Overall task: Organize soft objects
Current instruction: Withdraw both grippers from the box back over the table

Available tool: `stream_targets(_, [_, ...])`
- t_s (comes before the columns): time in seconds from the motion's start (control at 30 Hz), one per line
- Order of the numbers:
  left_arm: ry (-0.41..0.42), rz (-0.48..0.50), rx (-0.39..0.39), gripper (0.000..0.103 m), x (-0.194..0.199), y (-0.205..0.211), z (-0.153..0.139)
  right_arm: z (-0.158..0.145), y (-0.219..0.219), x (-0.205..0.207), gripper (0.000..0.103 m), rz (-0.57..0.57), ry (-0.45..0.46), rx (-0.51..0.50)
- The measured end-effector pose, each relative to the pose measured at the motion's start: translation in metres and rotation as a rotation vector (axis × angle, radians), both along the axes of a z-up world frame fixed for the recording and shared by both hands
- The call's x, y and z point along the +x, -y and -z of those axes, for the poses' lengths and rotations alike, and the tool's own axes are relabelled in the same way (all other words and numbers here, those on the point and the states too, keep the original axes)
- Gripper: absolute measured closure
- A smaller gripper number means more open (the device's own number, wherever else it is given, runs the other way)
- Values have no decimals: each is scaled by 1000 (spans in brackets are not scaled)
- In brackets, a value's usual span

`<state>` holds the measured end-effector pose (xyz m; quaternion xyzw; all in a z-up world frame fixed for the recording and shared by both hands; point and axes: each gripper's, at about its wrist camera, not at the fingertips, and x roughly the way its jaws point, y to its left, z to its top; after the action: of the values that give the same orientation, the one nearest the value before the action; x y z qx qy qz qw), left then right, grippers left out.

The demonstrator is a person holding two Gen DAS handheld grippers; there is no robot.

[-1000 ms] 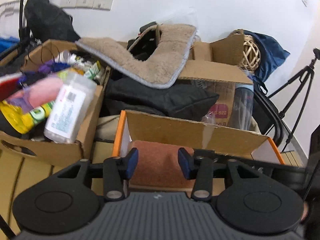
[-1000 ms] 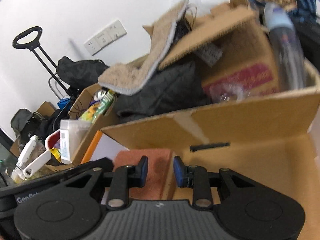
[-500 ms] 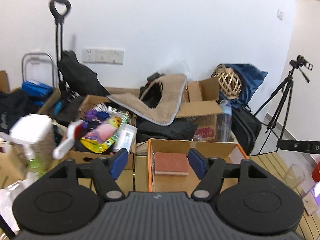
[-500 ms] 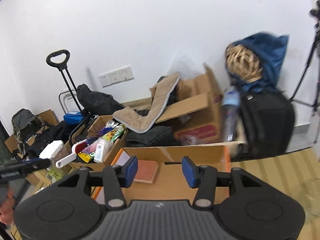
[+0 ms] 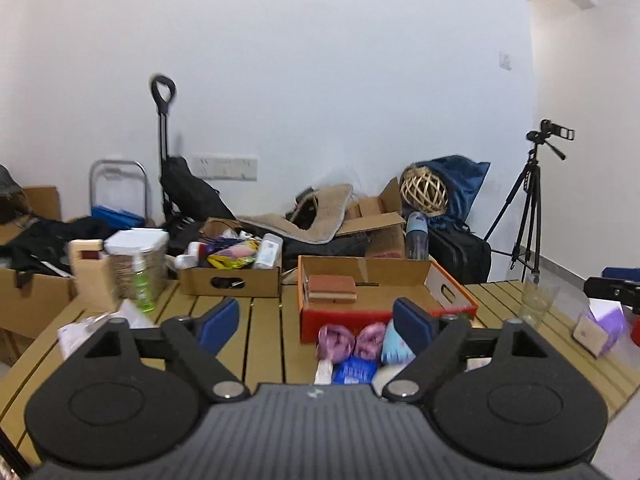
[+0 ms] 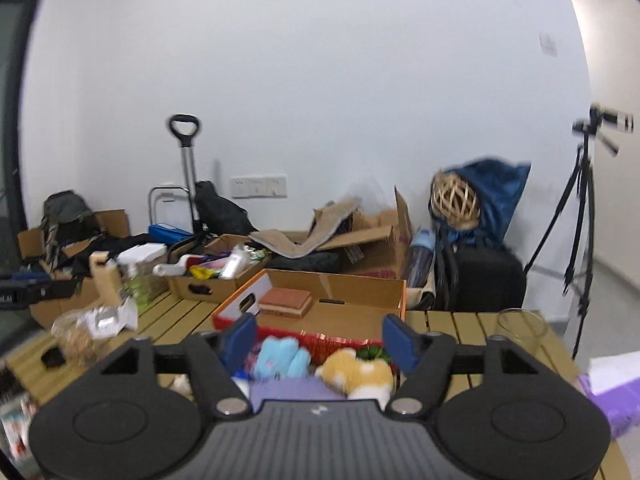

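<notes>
Your left gripper [image 5: 316, 322] hangs above the near edge of the slatted wooden table [image 5: 264, 344] with its blue-padded fingers spread wide and nothing between them. Your right gripper [image 6: 318, 338] is the same, jaws well apart and empty, held over the table's near edge. Just beyond the left gripper's fingertips lie the soft things: a pair of pink-purple plush pieces [image 5: 352, 342] side by side, a pale blue plush [image 5: 394, 346] touching them on the right, and a blue packet [image 5: 354, 370] nearer to you. From the right wrist camera you see the light blue plush [image 6: 282, 358] beside an orange-and-white plush [image 6: 356, 372], with a lilac cloth [image 6: 296, 394] lying nearest to you; all sit just in front of the tray. Behind them stands the orange-sided cardboard tray [image 5: 376, 318], roughly mid-table, and in its far left corner rests a reddish-brown sponge block [image 5: 332, 288]. A clear glass [image 5: 536, 300] stands near the table's right edge, and a green spray bottle [image 5: 142, 282] near the left edge. A cardboard box of mixed packets [image 5: 232, 276] sits at the far edge, left of the tray. A tripod with a camera [image 5: 532, 208] stands on the floor past the table's far right corner.
</notes>
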<state>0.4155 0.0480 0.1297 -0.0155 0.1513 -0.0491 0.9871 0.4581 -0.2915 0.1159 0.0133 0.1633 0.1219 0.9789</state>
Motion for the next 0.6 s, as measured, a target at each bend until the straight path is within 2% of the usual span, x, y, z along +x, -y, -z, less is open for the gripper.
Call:
stream_targets(0.03, [16,-4,-1,14,-20,-2,8,10,-3,-23,21,7,26,-23])
stream_targets(0.17, [82,-33,23,3,-103,-3,37,46,-15,-104,20,49,54,-94])
stream_targets(0.3, [123,-90,21,0,-171,-2,66,73,-27,-176,11,99,83,-61])
stream_targets(0.37, [98,-80,48,0,-188,4,80,89,-34,-210,7,121,134,-8])
stream_targets(0.43, [86,-62,95,0,-193,10,86,100,-41,-224,6,104,151,-29])
stream_targets(0.5, [100,-53,116,0,-195,15,87,104,-46,-232,6,97,175,-52])
stream_targets(0.6, [114,-42,98,0,-194,18,87,104,-46,-230,7,98,174,-11])
